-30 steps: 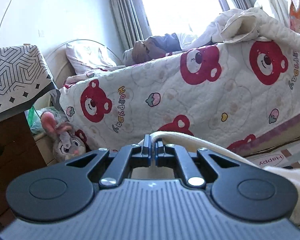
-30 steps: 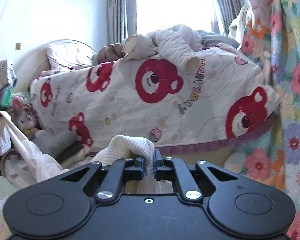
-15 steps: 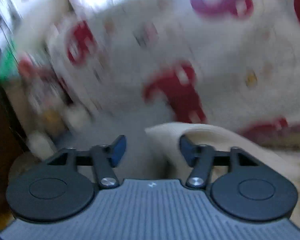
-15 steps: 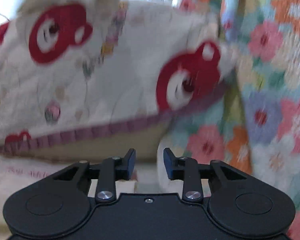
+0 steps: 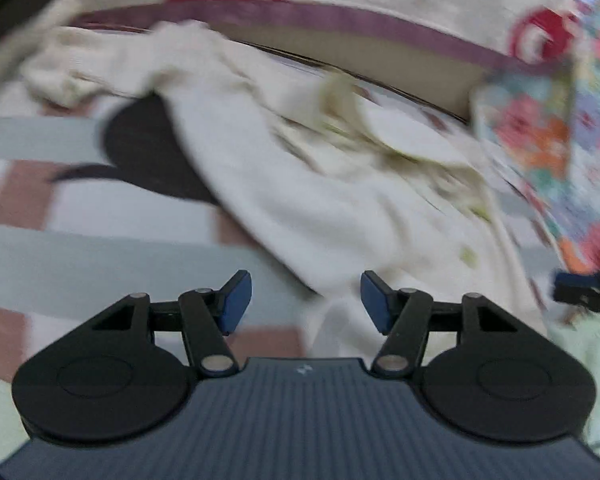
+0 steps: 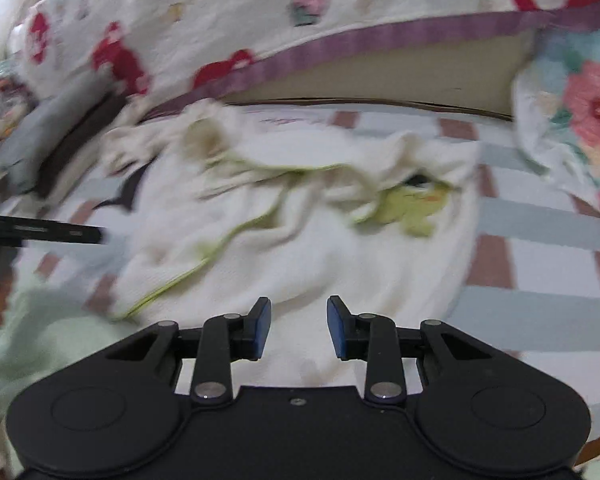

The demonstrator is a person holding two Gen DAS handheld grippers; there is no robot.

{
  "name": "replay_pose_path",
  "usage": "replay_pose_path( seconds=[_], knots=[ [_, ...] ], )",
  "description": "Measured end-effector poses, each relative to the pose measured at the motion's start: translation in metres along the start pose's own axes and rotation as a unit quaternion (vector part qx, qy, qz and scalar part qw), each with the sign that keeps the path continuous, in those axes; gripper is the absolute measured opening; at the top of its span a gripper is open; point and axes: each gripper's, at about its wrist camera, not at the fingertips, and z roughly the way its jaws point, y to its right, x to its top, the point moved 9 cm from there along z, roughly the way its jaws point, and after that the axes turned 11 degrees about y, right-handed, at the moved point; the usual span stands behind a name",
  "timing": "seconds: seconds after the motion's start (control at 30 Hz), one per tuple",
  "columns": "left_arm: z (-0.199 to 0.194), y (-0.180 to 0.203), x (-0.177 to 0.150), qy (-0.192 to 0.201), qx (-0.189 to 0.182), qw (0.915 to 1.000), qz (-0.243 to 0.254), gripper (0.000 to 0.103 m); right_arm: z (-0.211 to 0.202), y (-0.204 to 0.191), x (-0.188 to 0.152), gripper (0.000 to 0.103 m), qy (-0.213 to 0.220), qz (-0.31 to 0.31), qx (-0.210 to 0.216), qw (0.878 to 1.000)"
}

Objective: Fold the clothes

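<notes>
Cream garment (image 6: 308,248) with lime-green trim lies crumpled and spread on a checked mat (image 6: 540,216) of pale blue, white and dusty-pink squares, filling the middle of the right wrist view from about 10 o'clock to 2 o'clock. A green appliqué patch (image 6: 412,208) shows on it toward 1 o'clock. In the left wrist view the same garment (image 5: 300,184) runs from 11 o'clock down to 4 o'clock, partly covering a dark shape on the mat (image 5: 100,248). The left gripper (image 5: 306,300) is released, its blue-padded fingers wide apart and empty, just above the cloth's near edge. The right gripper (image 6: 299,326) is likewise spread and holds nothing, with the garment's hem right before it. Beyond, at 12 o'clock, hangs a bear-print quilt (image 6: 220,20) with a purple border; a floral cloth (image 6: 580,112) sits at 2 o'clock. Both views are motion-blurred.
</notes>
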Motion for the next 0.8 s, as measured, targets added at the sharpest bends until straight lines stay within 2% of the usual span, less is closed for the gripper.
replay_pose_path(
  seconds=[0.07,0.17,0.23,0.3,0.37,0.43,0.47,0.5,0.53,0.67,0.8],
  knots=[
    [0.002,0.013,-0.011,-0.011,-0.022,0.9996,0.011,0.060,0.001,-0.026,-0.011,0.036,-0.012,-0.024,0.020,0.999],
    [0.005,0.032,-0.026,-0.028,-0.055,0.9977,0.027,0.061,0.008,-0.066,-0.028,0.046,-0.036,-0.073,0.042,0.996],
    [0.007,0.044,-0.037,-0.038,-0.076,0.9957,0.037,0.062,0.012,-0.091,-0.039,0.048,-0.052,-0.104,0.056,0.992],
    [0.010,0.043,-0.042,-0.046,-0.079,0.9950,0.040,0.064,0.017,-0.106,-0.047,0.054,-0.068,-0.126,0.068,0.987],
    [0.011,0.041,-0.046,-0.047,-0.069,0.9958,0.038,0.064,0.021,-0.115,-0.064,0.055,-0.097,-0.171,0.075,0.978],
    [0.011,0.040,-0.046,-0.034,-0.050,0.9976,0.033,0.066,0.024,-0.122,-0.076,0.049,-0.120,-0.208,0.079,0.967],
    [0.011,0.042,-0.047,-0.027,-0.053,0.9976,0.036,0.066,0.022,-0.116,-0.069,0.041,-0.109,-0.195,0.068,0.972],
    [0.011,0.043,-0.046,-0.024,-0.056,0.9972,0.044,0.066,0.019,-0.110,-0.062,0.019,-0.098,-0.182,0.057,0.977],
    [0.011,0.043,-0.044,-0.017,-0.055,0.9971,0.050,0.066,0.017,-0.103,-0.055,0.009,-0.087,-0.169,0.046,0.981],
    [0.009,0.042,-0.031,0.020,-0.062,0.9968,0.047,0.066,0.006,-0.077,-0.026,0.006,-0.042,-0.116,0.002,0.992],
    [0.006,0.050,-0.031,0.021,-0.092,0.9944,0.048,0.069,-0.010,-0.044,0.002,0.006,0.001,-0.078,-0.055,0.995]
  ],
)
